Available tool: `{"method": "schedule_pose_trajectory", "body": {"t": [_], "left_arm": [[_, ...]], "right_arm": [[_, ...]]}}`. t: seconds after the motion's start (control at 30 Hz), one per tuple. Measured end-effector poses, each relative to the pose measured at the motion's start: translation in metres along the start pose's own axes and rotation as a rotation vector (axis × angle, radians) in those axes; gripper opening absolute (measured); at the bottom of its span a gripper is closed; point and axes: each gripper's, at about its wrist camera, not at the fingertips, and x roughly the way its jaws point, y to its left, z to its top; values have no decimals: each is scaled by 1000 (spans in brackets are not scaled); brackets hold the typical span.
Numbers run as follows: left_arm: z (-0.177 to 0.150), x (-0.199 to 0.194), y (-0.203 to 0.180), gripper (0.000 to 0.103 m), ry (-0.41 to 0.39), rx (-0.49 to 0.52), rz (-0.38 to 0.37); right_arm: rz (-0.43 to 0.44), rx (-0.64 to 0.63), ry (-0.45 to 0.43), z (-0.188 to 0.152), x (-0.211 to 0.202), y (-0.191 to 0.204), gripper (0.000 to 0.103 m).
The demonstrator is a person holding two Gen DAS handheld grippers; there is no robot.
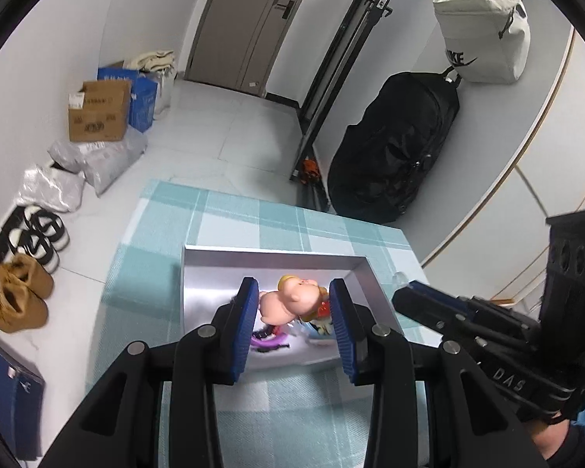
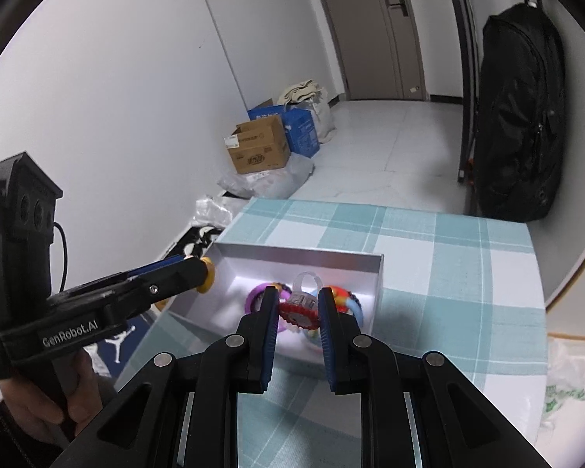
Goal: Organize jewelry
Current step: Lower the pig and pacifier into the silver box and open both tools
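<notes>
A white open box (image 1: 277, 259) sits on a teal checked cloth (image 1: 167, 218). My left gripper (image 1: 294, 292) is shut on a pink doll-shaped charm (image 1: 288, 296) with a yellow head, held over the box. Purple and black pieces (image 1: 267, 339) lie in the box below. My right gripper (image 2: 296, 304) is shut on a red toothed ring with a clear band (image 2: 300, 304), held over the box (image 2: 300, 255). A purple ring (image 2: 255, 296) and coloured pieces (image 2: 347, 300) lie inside. The left gripper shows in the right wrist view, with the charm's yellow end (image 2: 208, 275) at its tips.
Cardboard and blue boxes (image 1: 101, 109) and shoes (image 1: 19, 292) stand on the floor at left. A black bag (image 1: 394, 148) and a white bag (image 1: 483, 35) hang at right. A plastic bag (image 2: 565, 386) lies at the table's right edge.
</notes>
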Motion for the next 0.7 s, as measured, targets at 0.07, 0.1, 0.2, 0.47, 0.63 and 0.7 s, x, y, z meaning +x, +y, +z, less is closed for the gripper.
{"method": "schedule_pose_trajectory", "body": {"t": [0.07,0.1,0.2,0.47,0.63,0.7], "left_arm": [[2,3,-2,32,6,7,3],[3,6,-2,32,12,5,0],[6,14,-2,32,35,-5,-3],[11,29,1,32,82,-32,-13],[12,41,3,32,111,-47,0],[13,45,4,32,122,-64,-22]], "right_arm": [[5,-20,-10,5,0,-1,19],[9,-26,-13,6,0,-2,19],[33,-20,-14,10,4,-6,19],[79,-6,7,15,22,-12,19],[109,10,36,17,35,-15,19],[110,12,40,17,38,-16,19]]}}
